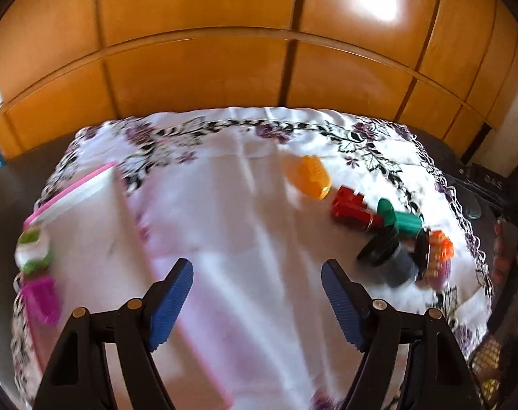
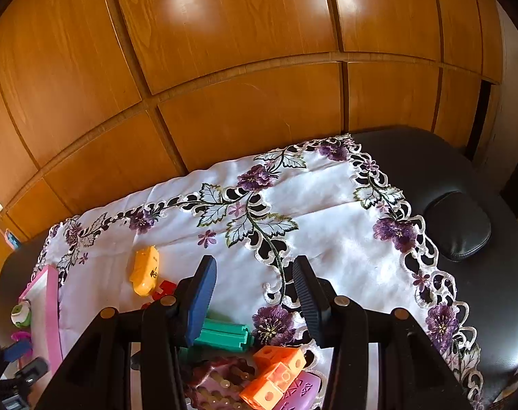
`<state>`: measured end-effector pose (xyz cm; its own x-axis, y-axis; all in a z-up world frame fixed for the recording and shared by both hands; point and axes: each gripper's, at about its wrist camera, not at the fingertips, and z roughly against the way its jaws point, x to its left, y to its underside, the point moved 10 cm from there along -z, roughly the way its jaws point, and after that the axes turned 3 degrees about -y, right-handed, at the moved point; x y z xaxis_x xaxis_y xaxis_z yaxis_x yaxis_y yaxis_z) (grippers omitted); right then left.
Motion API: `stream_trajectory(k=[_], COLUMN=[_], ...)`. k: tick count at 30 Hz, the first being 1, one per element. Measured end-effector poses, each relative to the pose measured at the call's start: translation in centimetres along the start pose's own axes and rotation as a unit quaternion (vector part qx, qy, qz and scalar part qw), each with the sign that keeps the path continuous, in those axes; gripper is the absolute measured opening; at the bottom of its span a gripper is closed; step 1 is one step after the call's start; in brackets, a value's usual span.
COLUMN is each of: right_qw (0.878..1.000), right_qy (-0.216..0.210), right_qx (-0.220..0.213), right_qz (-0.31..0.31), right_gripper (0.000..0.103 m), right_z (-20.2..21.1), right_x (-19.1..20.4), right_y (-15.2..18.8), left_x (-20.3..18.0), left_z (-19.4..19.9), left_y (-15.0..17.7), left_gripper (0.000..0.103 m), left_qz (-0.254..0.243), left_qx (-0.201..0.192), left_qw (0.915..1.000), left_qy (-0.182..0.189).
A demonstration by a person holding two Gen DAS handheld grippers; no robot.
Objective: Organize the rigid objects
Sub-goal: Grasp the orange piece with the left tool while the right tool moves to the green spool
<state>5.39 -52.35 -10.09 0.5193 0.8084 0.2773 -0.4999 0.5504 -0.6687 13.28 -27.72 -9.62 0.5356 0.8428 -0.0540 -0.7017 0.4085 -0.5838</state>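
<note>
I note, taking the pink tray as reference: left gripper gapes wide, empty, right of it. Toy pile further right; only the left view shows the black reel. Right gripper narrower, empty; orange cubes below it.

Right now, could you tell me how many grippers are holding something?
0. The left gripper hangs open above the tablecloth; the right gripper has nothing between its fingers, above the toy pile.

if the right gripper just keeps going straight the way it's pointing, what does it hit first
Probably just the embroidered tablecloth. The right gripper is open and empty, and the orange piece and green block lie off to its left; depth is hard to judge.
</note>
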Motion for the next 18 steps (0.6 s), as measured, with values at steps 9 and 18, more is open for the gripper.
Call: stream_trajectory(k=[9,18], right_qw=[1.000,0.999], right_qy=[-0.006,-0.009], right_qx=[0.003,0.010], right_qz=[-0.027,-0.044], right_gripper=[0.047,0.047], right_z=[-0.1,-0.5], right_x=[-1.1,-1.7], right_y=[-0.3,-0.4], left_x=[-5.0,-7.2], left_z=[-7.1,-13.1], left_y=[-4.6,-8.3], left_gripper=[0.058,0.057], left_qz=[-0.028,-0.018], left_qx=[0.033,0.044], left_qw=[0.9984,0.9981], left_qy=[0.035,0.039])
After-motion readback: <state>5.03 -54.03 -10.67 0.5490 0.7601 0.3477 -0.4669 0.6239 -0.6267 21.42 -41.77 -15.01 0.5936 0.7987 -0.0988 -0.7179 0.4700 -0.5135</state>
